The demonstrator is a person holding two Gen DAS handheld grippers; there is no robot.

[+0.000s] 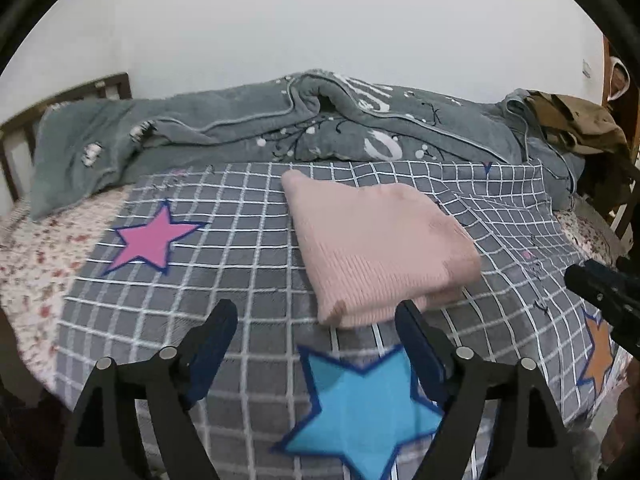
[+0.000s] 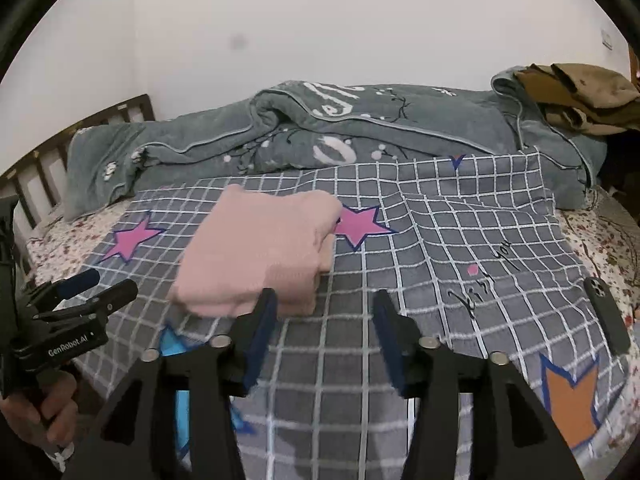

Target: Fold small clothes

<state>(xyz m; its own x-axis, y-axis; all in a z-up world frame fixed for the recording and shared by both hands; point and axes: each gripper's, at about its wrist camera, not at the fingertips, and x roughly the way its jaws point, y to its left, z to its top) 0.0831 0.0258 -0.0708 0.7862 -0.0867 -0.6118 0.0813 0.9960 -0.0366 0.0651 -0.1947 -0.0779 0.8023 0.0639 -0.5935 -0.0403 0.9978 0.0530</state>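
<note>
A pink knitted garment (image 1: 376, 248) lies folded into a thick rectangle on the grey checked sheet (image 1: 248, 264); it also shows in the right wrist view (image 2: 260, 252). My left gripper (image 1: 320, 320) is open and empty, its fingers just short of the garment's near edge. It also shows in the right wrist view (image 2: 96, 286), at the far left. My right gripper (image 2: 326, 308) is open and empty, its left finger by the garment's near right corner. Its tip shows at the right edge of the left wrist view (image 1: 592, 280).
A rumpled grey-green blanket (image 1: 248, 128) lies along the back of the bed. Brown clothes (image 2: 580, 92) are piled at the back right. A dark phone (image 2: 606, 316) lies on the sheet at the right. A wooden headboard (image 2: 80, 136) stands at the left.
</note>
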